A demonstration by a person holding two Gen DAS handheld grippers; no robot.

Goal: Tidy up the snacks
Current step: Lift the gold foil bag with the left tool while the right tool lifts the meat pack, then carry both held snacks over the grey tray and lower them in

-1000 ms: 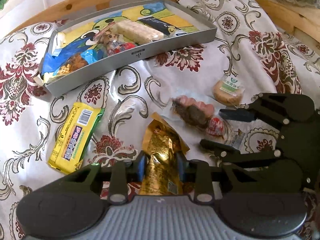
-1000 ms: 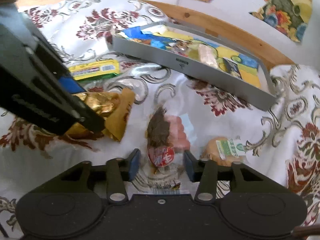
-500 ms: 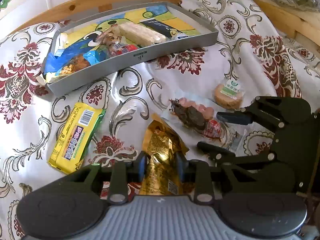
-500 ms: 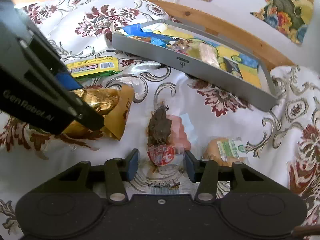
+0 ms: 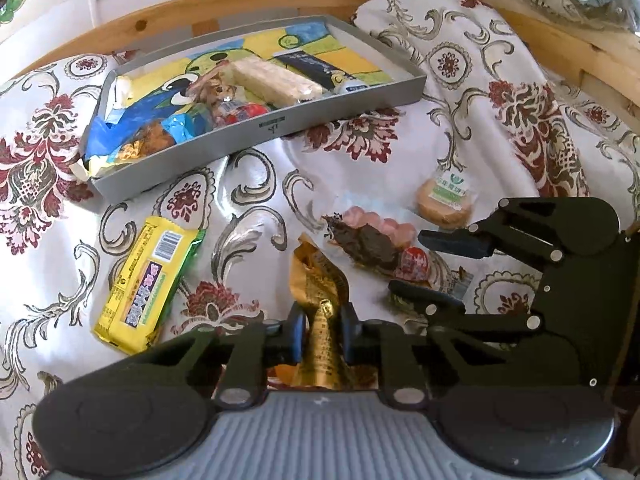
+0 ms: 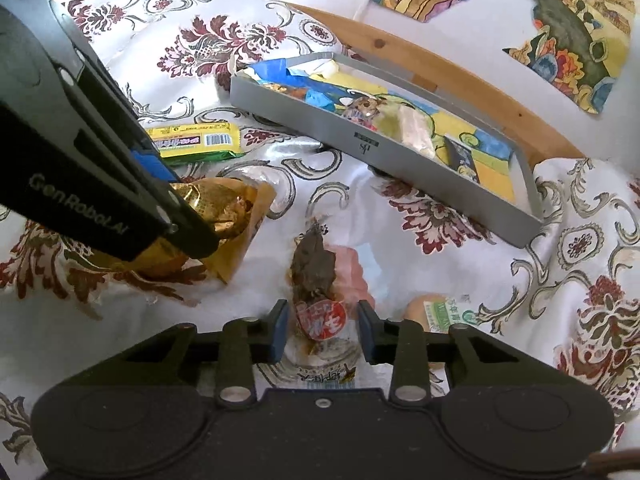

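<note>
Up close, left gripper (image 5: 320, 330) clamped tight on a gold foil snack packet (image 5: 320, 300), low at 6 o'clock in the left wrist view. Just right of it, right gripper (image 6: 322, 330) partly open, fingers either side of a clear packet of dark and pink snack (image 6: 316, 280) with a red label, not pinching it. Further out at 12 o'clock, a grey tray (image 5: 320, 120) already holding several snacks; a yellow bar (image 5: 146, 284) at 9 o'clock and a round biscuit (image 5: 442, 200) at 2 o'clock lying loose on the floral cloth (image 5: 460, 60).
</note>
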